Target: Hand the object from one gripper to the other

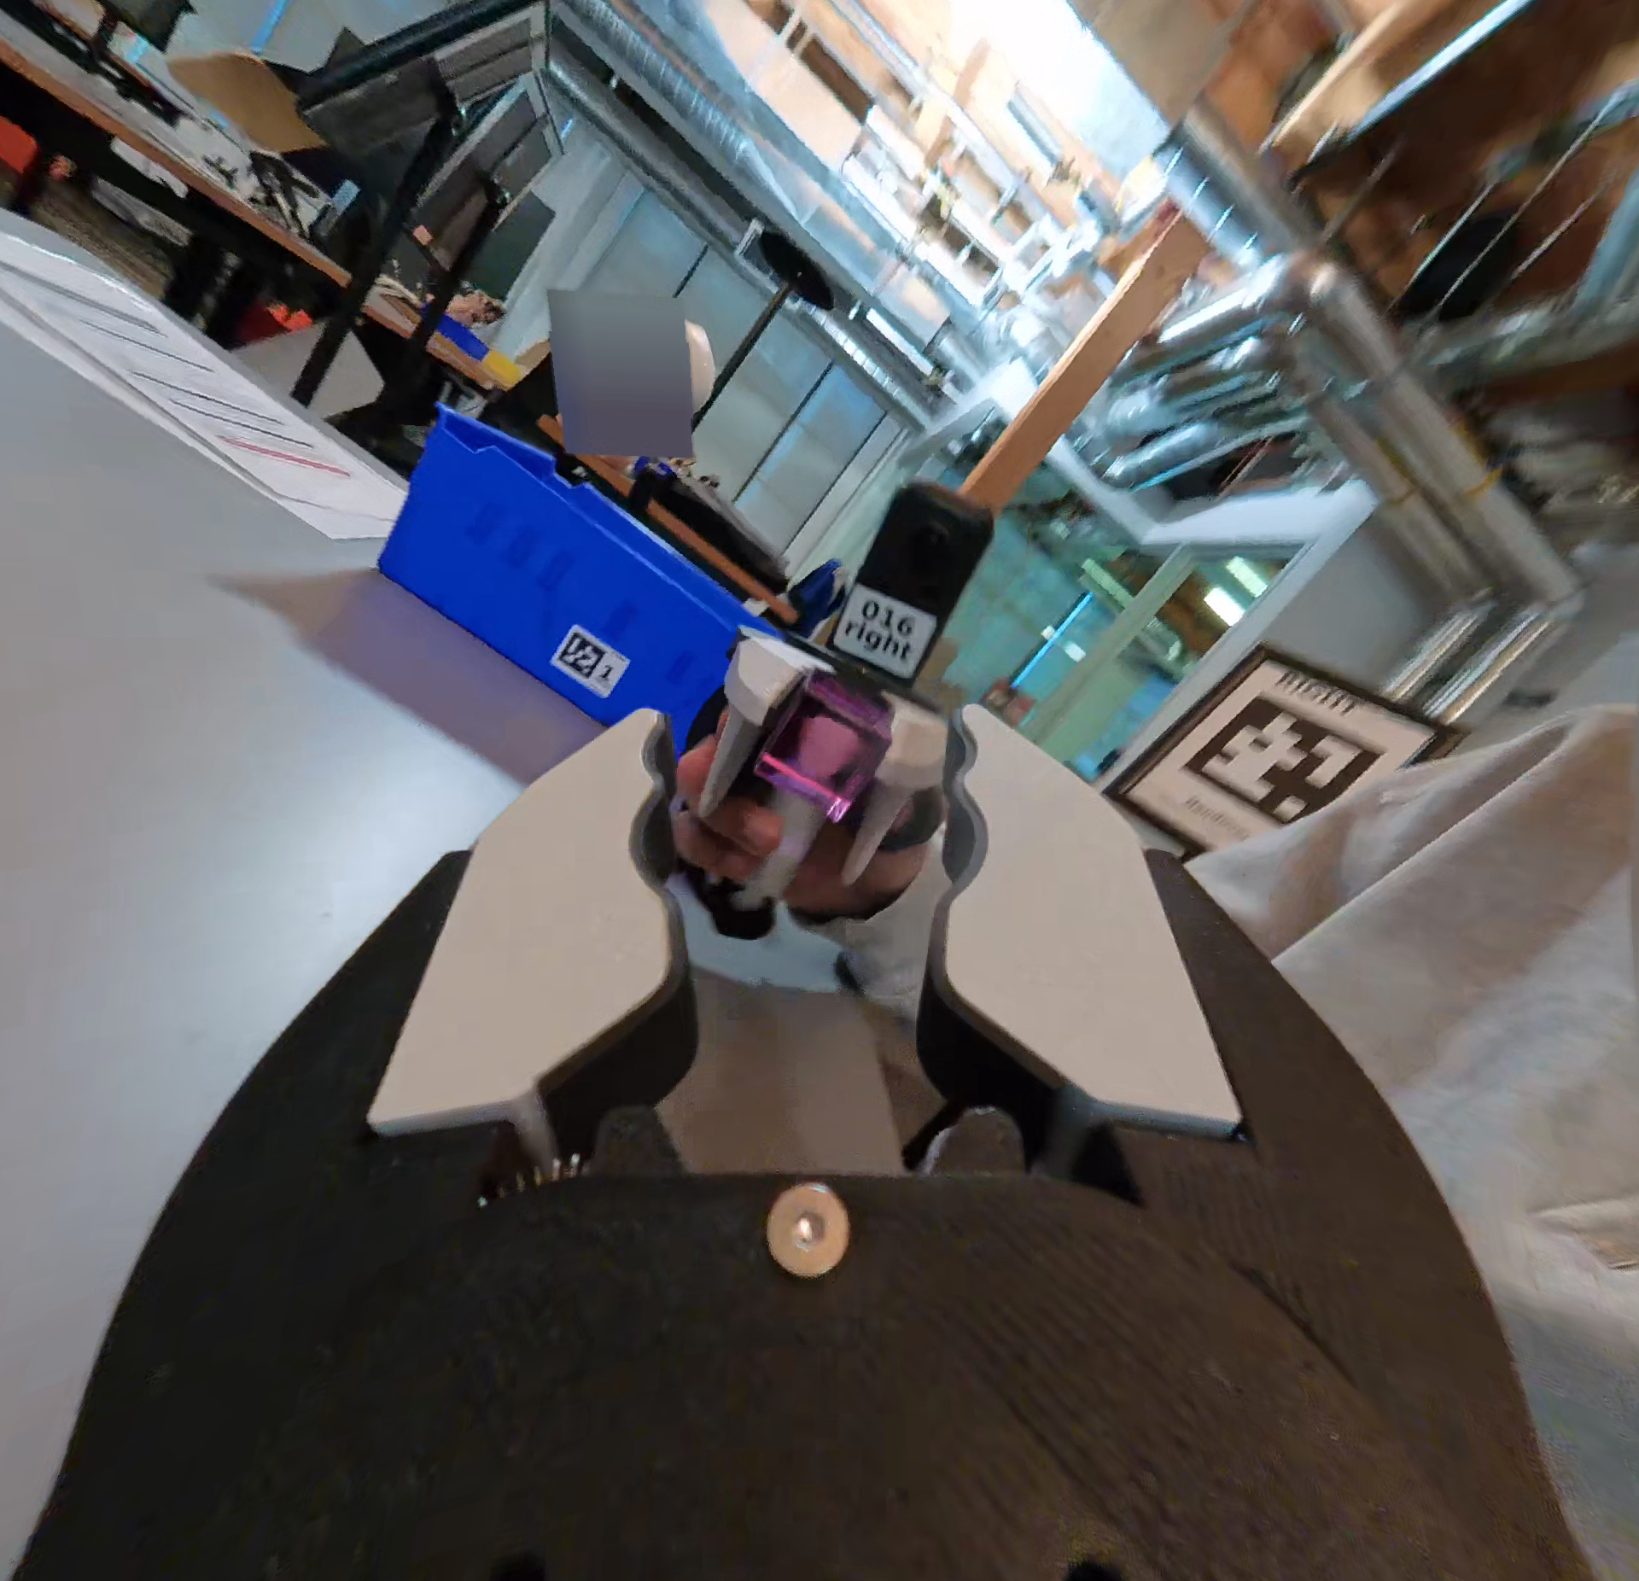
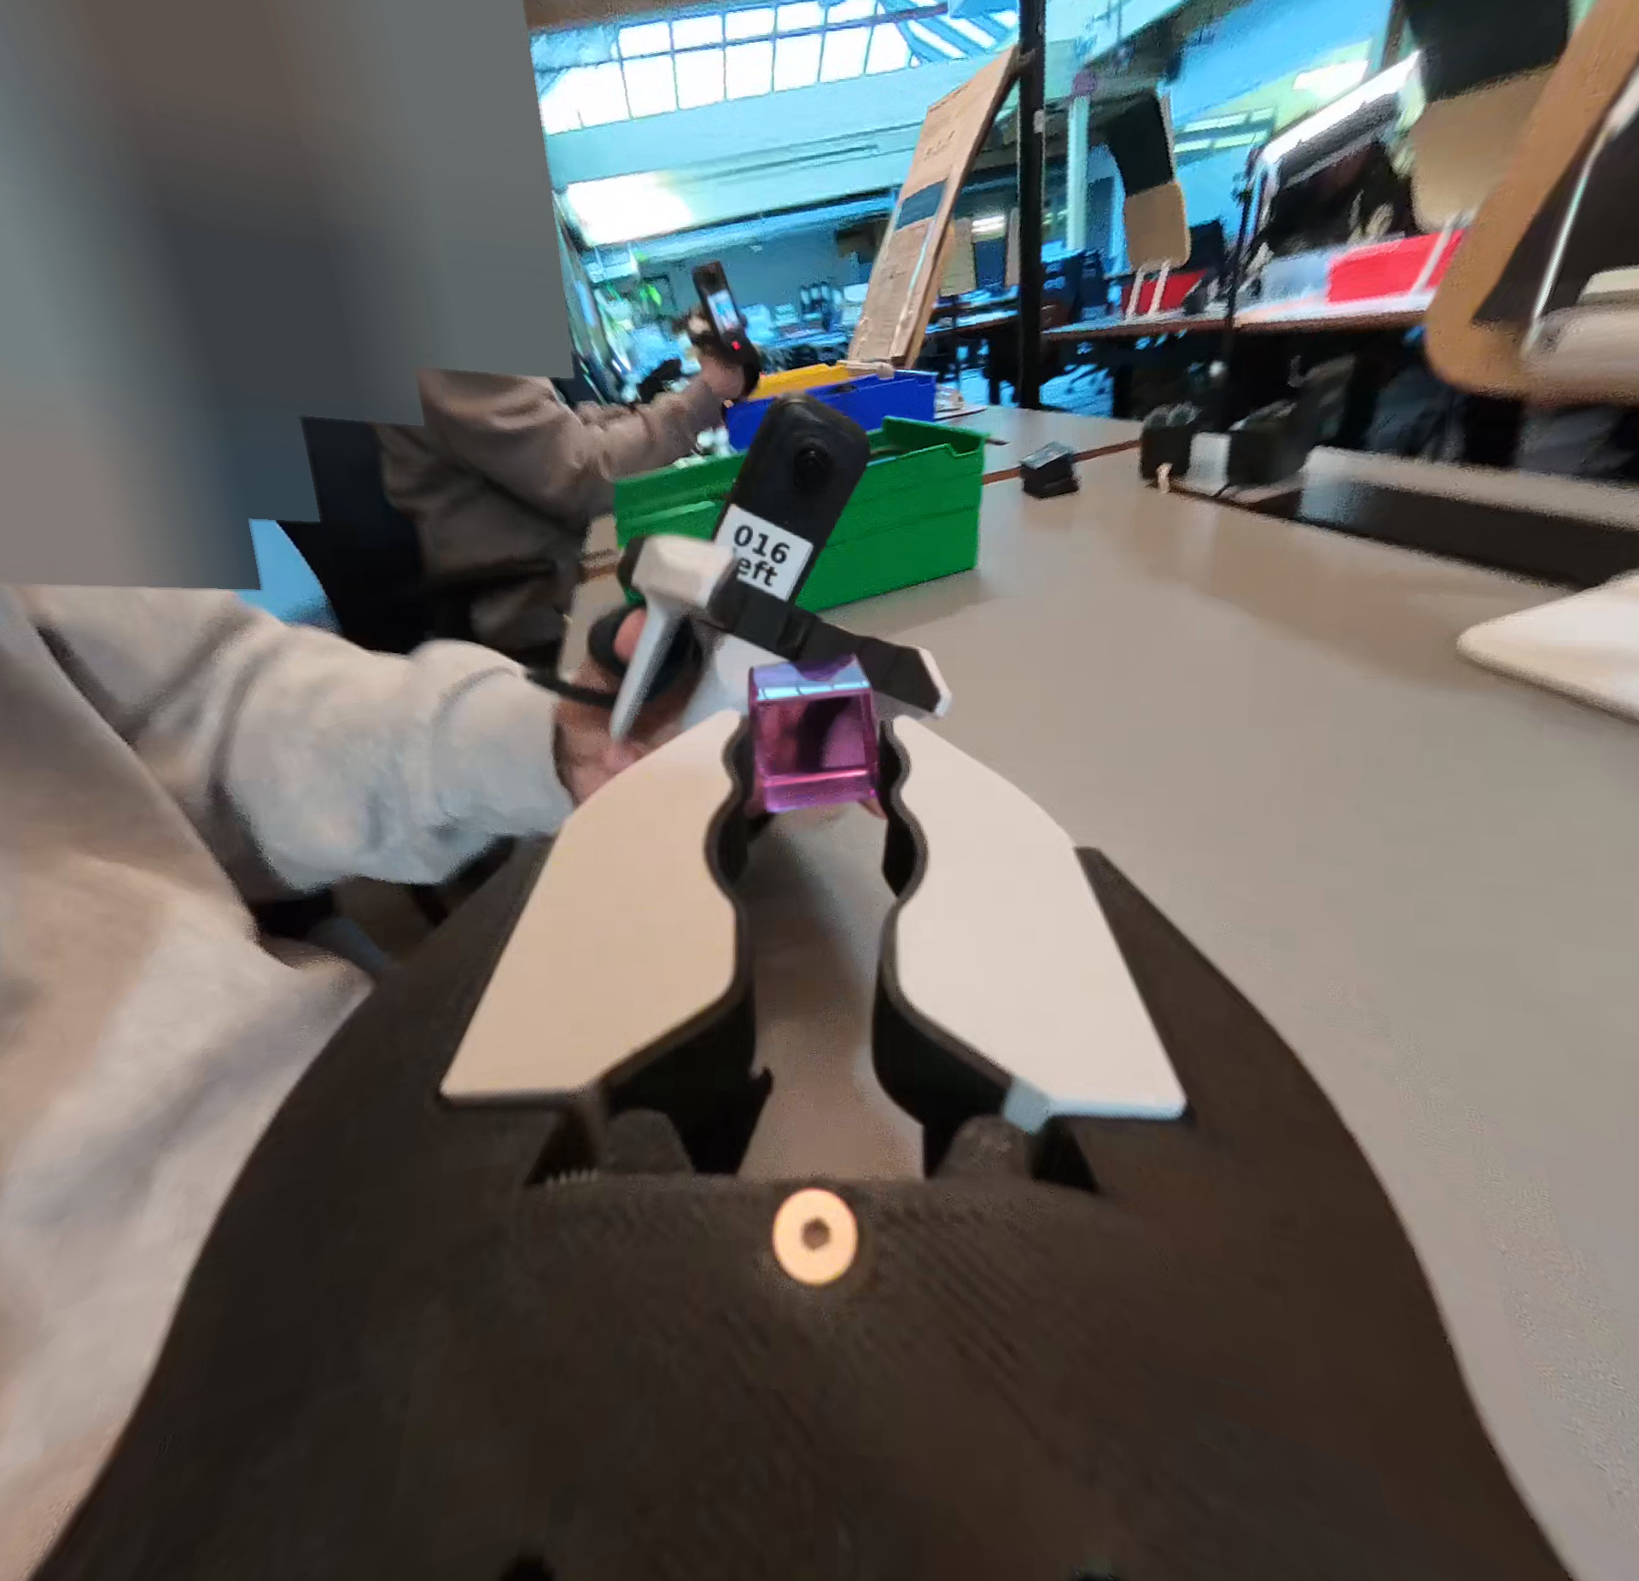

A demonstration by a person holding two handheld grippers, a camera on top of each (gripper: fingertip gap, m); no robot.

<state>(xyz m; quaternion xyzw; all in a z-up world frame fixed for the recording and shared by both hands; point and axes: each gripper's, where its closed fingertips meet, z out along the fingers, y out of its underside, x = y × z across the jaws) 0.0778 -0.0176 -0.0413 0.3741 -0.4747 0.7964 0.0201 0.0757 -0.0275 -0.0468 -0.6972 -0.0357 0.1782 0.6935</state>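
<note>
A clear purple cube (image 2: 811, 740) is clamped between the fingertips of my right gripper (image 2: 809, 753), held in the air above the grey table (image 2: 1242, 740). In the left wrist view the cube (image 1: 825, 753) shows between the right gripper's white fingers (image 1: 754, 696), just beyond my left gripper (image 1: 809, 727), which is open wide and empty. In the right wrist view the left gripper (image 2: 789, 660) faces me, tilted, with one finger on each side just behind the cube. I cannot tell whether its fingers touch the cube.
A blue bin (image 1: 532, 563) and a marker board (image 1: 1277, 758) stand behind the cube. A green bin (image 2: 887, 518) and another blue bin (image 2: 843, 394) sit on the table. A seated person (image 2: 497, 474) is beyond them. A white object (image 2: 1561, 643) lies at the right edge. Only a small space, under 4 cm, lies between the two pairs of fingers.
</note>
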